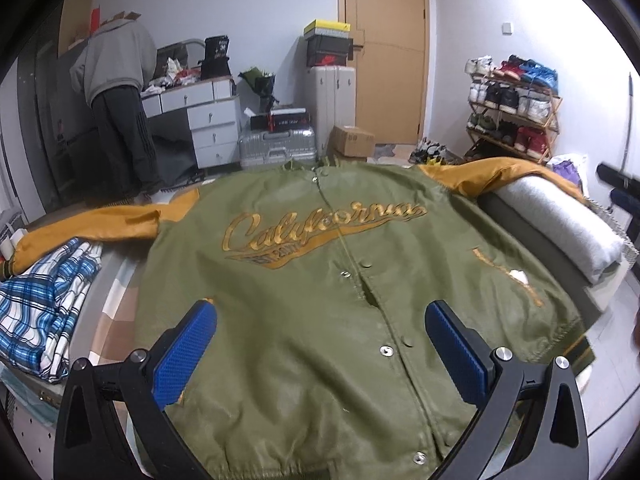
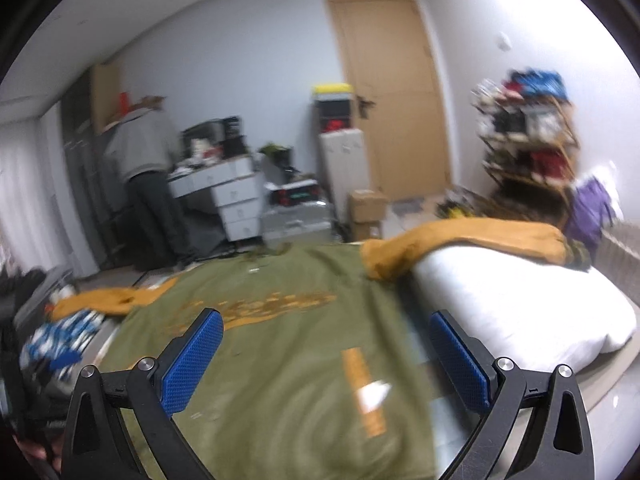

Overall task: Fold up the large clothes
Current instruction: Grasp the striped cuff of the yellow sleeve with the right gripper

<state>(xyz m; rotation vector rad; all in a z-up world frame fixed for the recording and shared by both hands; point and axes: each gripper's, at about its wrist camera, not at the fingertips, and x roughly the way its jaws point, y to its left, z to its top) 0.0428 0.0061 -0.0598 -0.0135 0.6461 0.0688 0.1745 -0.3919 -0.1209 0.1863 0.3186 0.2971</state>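
Left wrist, satin olive jacket (image 1: pixel 320 280), flat

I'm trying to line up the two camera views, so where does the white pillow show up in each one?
Left wrist view: the white pillow lies at the right edge, under the jacket's mustard sleeve.
Right wrist view: the white pillow fills the right middle, just beyond the right finger, larger and blurred.
Shared landmark: the wooden door on the far wall.
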